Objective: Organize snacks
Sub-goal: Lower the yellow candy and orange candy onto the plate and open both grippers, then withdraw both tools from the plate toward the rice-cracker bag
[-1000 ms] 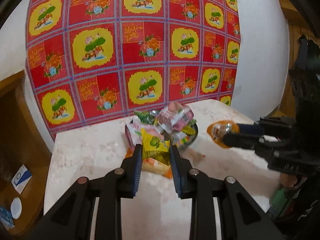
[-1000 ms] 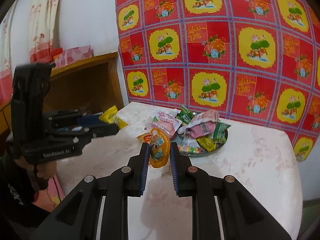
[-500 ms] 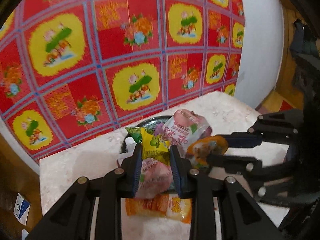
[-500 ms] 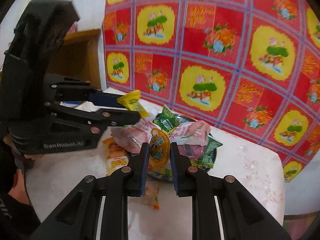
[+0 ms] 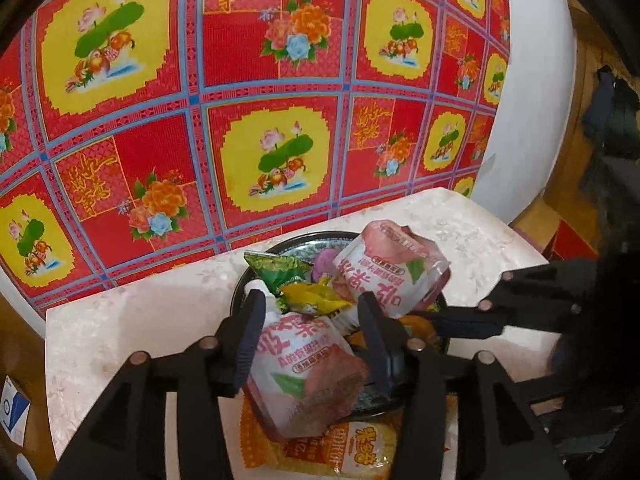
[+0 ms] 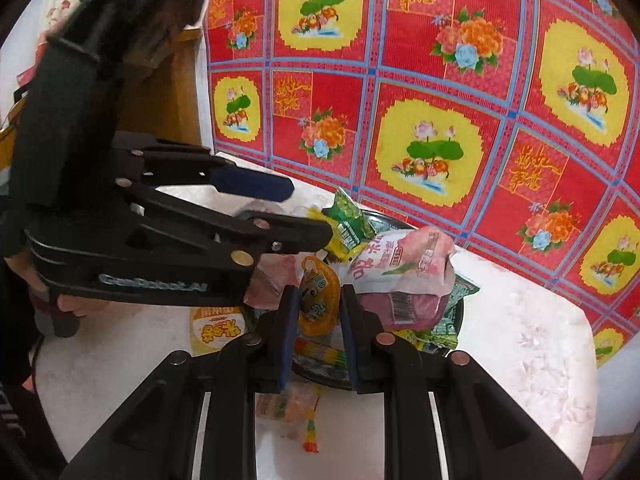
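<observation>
Orange jelly cup point(image 6: 317, 295) clamped in right tongs point(image 6: 316, 308); left tongs point(image 5: 308, 332) just parted, yellow packet point(image 5: 316, 298) loose between.

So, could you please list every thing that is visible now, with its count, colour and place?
table: one, pale marbled, under everything
cloth: one, red and yellow, behind table
plate: one, dark, on table
pink pouches: at least two, pink-white, piled on plate
green packets: at least two, green, on plate
yellow packet: one, yellow, on pile
orange packet: one, orange-yellow, on table beside plate
jelly cup: one, orange, in right gripper
left gripper: one, black, jaws have just been opening, yellow packet between them unpressed
right gripper: one, black, shut on jelly cup
hand: one, holding left gripper
</observation>
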A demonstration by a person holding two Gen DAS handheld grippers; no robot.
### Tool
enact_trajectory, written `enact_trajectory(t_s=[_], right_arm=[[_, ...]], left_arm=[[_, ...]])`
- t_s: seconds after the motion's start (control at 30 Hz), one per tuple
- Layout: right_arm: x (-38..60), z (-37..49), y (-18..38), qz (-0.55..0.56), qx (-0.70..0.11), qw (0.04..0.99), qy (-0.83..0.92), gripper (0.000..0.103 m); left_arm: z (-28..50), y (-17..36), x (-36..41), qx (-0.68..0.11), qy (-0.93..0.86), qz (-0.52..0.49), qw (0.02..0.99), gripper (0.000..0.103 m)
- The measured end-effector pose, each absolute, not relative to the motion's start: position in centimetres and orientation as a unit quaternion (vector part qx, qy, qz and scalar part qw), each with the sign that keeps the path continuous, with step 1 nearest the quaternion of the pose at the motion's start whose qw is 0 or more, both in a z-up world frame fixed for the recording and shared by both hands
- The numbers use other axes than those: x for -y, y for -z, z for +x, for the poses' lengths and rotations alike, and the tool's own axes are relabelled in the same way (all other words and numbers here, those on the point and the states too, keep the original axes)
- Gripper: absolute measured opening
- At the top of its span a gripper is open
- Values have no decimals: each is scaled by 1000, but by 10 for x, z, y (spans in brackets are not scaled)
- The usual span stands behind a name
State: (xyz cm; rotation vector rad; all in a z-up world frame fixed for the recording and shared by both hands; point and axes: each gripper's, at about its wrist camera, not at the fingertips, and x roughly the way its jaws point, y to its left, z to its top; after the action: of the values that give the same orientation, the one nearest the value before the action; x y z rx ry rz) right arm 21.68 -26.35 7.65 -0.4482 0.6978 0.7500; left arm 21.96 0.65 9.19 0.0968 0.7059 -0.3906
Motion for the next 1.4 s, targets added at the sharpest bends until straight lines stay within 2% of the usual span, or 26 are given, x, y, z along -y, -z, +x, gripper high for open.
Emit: enact_trajectory(t_s=[0.27, 0.47, 0.5, 0.53, 0.6, 0.93, 1.17, 1.4], right_arm=[[259, 215, -70, -227, -319, 846, -363, 22], [260, 217, -67, -219, -317, 852, -353, 22], [260, 216, -67, -219, -316, 854, -352, 25], [260, 216, -68, -218, -315, 855, -350, 34], [261, 214, -69, -217, -310, 858, -346, 44], [267, 207, -89, -213, -276, 871, -345, 44], [268, 200, -98, -222, -288, 867, -341, 44], [288, 176, -107, -225, -287, 869, -333, 44]], left_arm=[[180, -111, -16, -318, 170, 74, 930, 64], [141, -93, -17, -312, 171, 96, 930, 64], [137, -91, -16, -309, 176, 94, 930, 64], [134, -90, -16, -305, 182, 93, 930, 64], [132, -87, -15, -295, 182, 95, 933, 64], [140, -85, -35, -307, 174, 54, 934, 64], [138, -77, -23, -330, 162, 86, 926, 64], [105, -88, -20, -322, 161, 86, 929, 64]])
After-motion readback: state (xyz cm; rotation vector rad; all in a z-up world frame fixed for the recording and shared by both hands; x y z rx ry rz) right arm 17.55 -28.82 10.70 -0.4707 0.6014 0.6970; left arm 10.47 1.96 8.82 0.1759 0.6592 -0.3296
